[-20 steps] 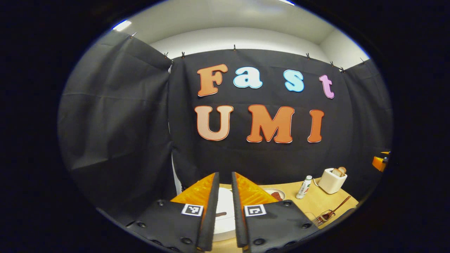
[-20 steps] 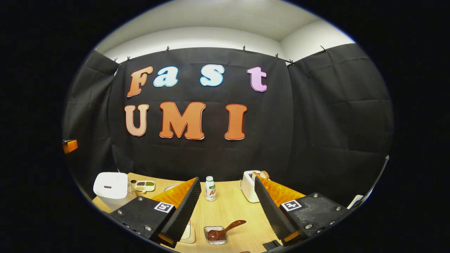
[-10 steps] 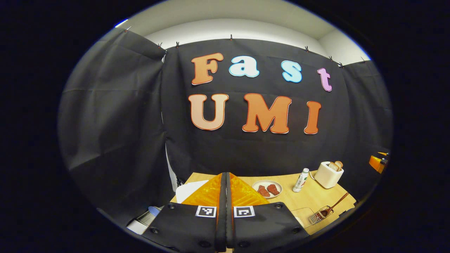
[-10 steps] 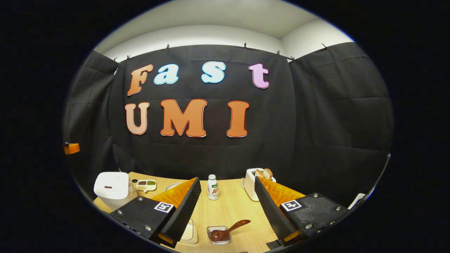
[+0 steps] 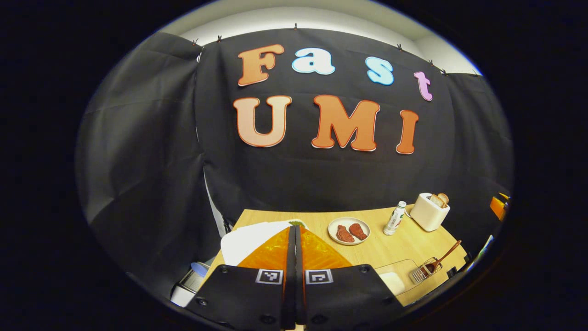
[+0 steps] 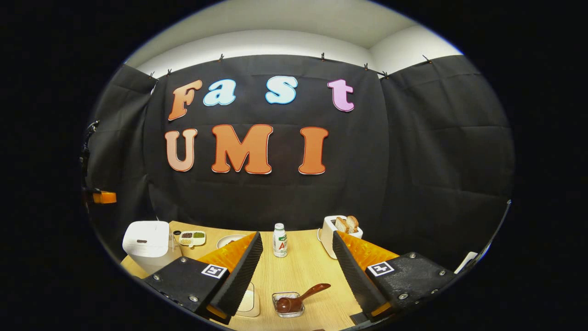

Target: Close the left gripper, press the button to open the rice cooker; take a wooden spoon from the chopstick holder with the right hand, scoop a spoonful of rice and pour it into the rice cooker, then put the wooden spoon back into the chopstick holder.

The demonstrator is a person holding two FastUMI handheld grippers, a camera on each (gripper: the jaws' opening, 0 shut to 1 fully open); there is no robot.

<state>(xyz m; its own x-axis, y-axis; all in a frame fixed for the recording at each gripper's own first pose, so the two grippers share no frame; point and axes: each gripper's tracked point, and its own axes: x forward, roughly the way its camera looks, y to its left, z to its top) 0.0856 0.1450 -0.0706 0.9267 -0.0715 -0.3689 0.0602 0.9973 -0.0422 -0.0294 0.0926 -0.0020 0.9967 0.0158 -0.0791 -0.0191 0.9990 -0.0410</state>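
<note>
My left gripper (image 5: 294, 230) had its two fingers pressed flat together with nothing between them, poised above the white, square-lidded rice cooker (image 5: 250, 239) that sat at the left edge of the light wooden tabletop (image 5: 390, 246). My right gripper (image 6: 296, 243) hung with its fingers spread well apart and empty over the near edge, where the dark brown wooden spoon (image 6: 298, 299) lay tilted with its bowl inside the small clear holder (image 6: 287, 304), its handle sticking out toward the right. Toward the far edge stood a small white bottle (image 6: 279, 240) and, just right of it, a cream toaster (image 6: 337, 232) with bread in its slots.
</note>
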